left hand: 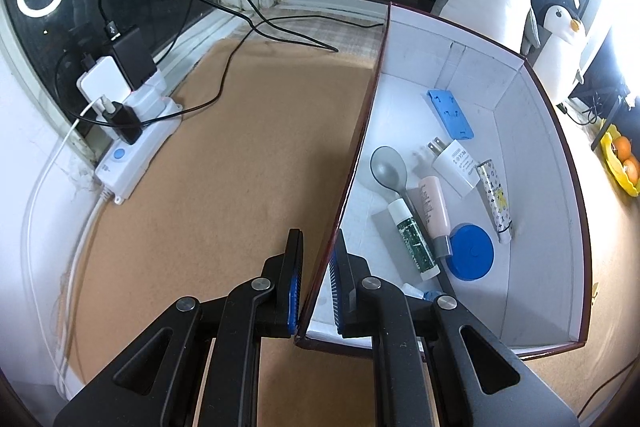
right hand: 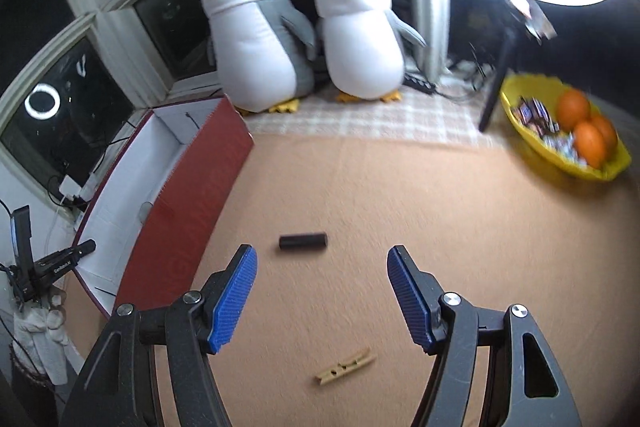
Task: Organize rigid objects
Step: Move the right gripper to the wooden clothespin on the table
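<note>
On the tan table, the left gripper (left hand: 316,283) pinches the box (left hand: 362,131) wall, steadying it, while the right gripper (right hand: 320,291) — jaws wide, empty — hovers above a black cylinder (right hand: 303,242) and clothespin (right hand: 345,371); next, likely, lowering to grasp one.

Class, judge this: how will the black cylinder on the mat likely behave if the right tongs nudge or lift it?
The black cylinder lies on its side, so a nudge would probably roll it. It looks stiff and small, likely light. The open right tongs seem wide enough to span it.
</note>
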